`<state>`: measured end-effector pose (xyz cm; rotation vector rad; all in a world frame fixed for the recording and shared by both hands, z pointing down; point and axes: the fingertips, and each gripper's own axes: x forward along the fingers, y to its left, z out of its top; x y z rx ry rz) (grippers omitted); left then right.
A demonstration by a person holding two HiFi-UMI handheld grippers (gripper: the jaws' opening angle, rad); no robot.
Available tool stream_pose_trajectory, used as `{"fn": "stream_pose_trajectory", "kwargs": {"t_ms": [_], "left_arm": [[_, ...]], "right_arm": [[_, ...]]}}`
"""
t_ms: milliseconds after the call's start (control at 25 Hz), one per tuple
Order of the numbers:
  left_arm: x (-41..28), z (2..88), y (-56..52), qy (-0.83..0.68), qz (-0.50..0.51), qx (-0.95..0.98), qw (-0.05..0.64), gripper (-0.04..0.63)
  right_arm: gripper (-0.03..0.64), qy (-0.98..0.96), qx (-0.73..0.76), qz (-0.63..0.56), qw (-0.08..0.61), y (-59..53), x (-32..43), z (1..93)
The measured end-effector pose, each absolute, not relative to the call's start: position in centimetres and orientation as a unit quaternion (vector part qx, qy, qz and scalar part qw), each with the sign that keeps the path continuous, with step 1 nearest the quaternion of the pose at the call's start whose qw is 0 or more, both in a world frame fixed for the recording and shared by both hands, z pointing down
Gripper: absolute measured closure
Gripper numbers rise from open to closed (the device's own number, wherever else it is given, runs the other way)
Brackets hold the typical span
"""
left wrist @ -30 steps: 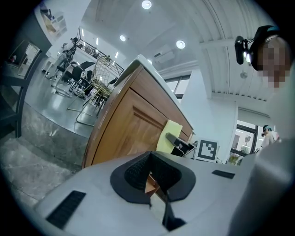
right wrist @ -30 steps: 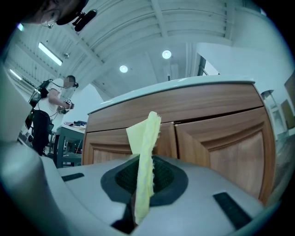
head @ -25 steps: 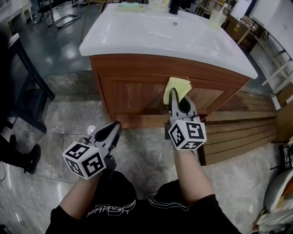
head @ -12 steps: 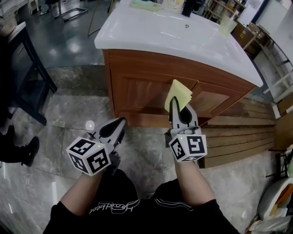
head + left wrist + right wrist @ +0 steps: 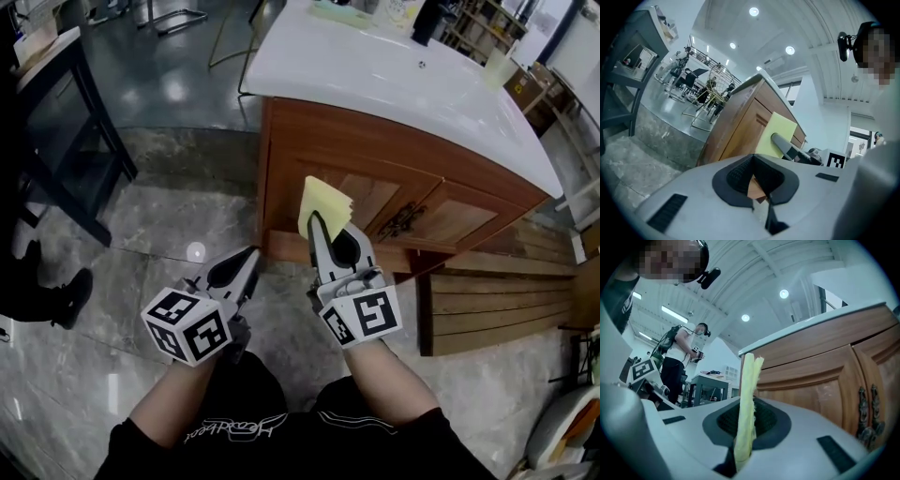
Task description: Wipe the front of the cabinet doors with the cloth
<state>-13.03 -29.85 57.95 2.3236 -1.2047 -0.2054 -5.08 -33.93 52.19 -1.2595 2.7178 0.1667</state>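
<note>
Right tongs [image 5: 315, 219] — clenched on cloth [image 5: 323, 195] — slid to the left door [image 5: 370, 195], perhaps touching; left tongs [image 5: 249, 255] closed.

The lower part of the cloth [image 5: 323, 202] is buried between the fingers [image 5: 320, 244] of the right gripper [image 5: 314, 218], so how far down it reaches cannot be told. In the head view, cloth and gripper cover part of the left door of the cabinet [image 5: 281, 183]. The white tabletop [image 5: 375, 75] is cut off along its far edge by the top of the picture, as is a dark container [image 5: 424, 17] standing there, too cropped to name. The door handles [image 5: 401, 221] are too small to make out. In the right gripper view the right-hand door [image 5: 881, 376] runs off the side.
</note>
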Motion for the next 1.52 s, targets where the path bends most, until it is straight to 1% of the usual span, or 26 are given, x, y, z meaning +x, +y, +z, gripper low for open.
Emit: {"fn": "stream_pose_trajectory", "kwargs": {"t_ms": [160, 320, 640, 840, 1200, 1520], "left_arm": [[-14.5, 59.5, -29.3, -0.456, -0.065, 0.848, 0.262, 0.589], [-15.5, 59.9, -28.9, -0.457, -0.051, 0.854, 0.242, 0.589], [-17.5, 59.9, -29.0, -0.472, -0.078, 0.841, 0.251, 0.589], [-17.9, 60.0, -29.1, -0.471, -0.081, 0.84, 0.256, 0.589], [-16.9, 60.2, -29.4, -0.461, -0.08, 0.844, 0.263, 0.589], [-15.2, 59.9, -29.7, -0.451, -0.075, 0.85, 0.262, 0.589]], "right_arm": [[0.575, 0.911, -0.405, 0.043, 0.074, -34.4, -8.4, 53.8], [0.575, 0.913, -0.399, 0.041, 0.071, -35.3, -10.2, 54.6], [0.575, 0.899, -0.434, 0.034, 0.053, -37.6, -10.6, 56.0], [0.575, 0.89, -0.451, 0.053, 0.026, -38.1, -10.8, 56.7], [0.575, 0.863, -0.501, 0.057, 0.02, -39.2, -7.0, 57.0], [0.575, 0.815, -0.579, 0.026, 0.008, -40.2, 0.3, 57.9]]}}
